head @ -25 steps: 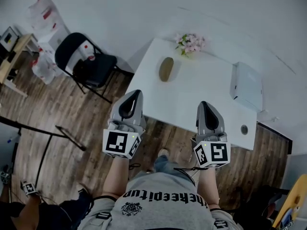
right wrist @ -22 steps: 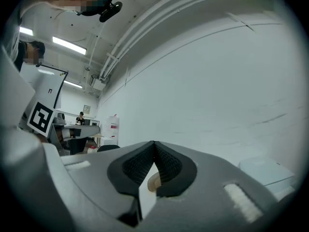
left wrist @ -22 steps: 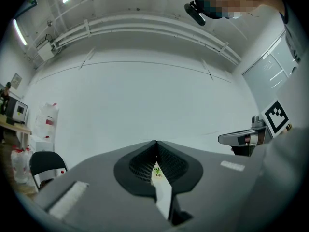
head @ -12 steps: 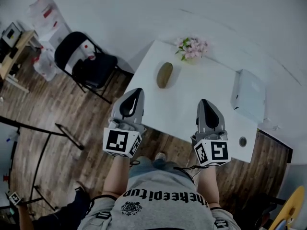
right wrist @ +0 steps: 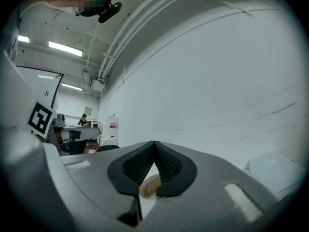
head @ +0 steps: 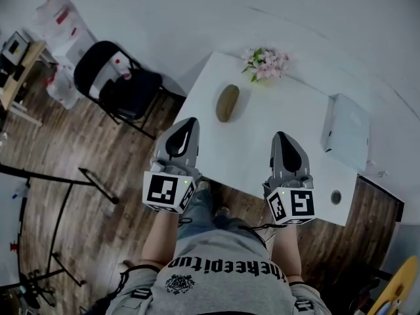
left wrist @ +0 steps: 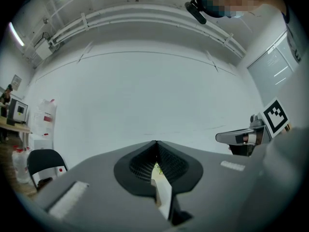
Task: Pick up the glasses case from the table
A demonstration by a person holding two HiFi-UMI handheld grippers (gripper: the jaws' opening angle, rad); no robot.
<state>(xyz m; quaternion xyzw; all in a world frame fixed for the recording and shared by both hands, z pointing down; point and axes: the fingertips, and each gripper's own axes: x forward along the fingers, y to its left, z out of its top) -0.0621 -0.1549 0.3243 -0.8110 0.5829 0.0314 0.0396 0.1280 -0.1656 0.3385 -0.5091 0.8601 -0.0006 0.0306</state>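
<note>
R tongs [right wrist: 153,143] closed, tan case [right wrist: 150,184] beyond

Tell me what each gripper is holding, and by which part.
Nothing is held. The left gripper and the right gripper are both shut and empty; the glasses case lies untouched on the table.

Dark wood floor [head: 46,143] — black folding chair [head: 113,84]

White table [head: 262,143]: glasses case [head: 227,103], flowers [head: 266,63], maybe box [head: 346,132]
</note>
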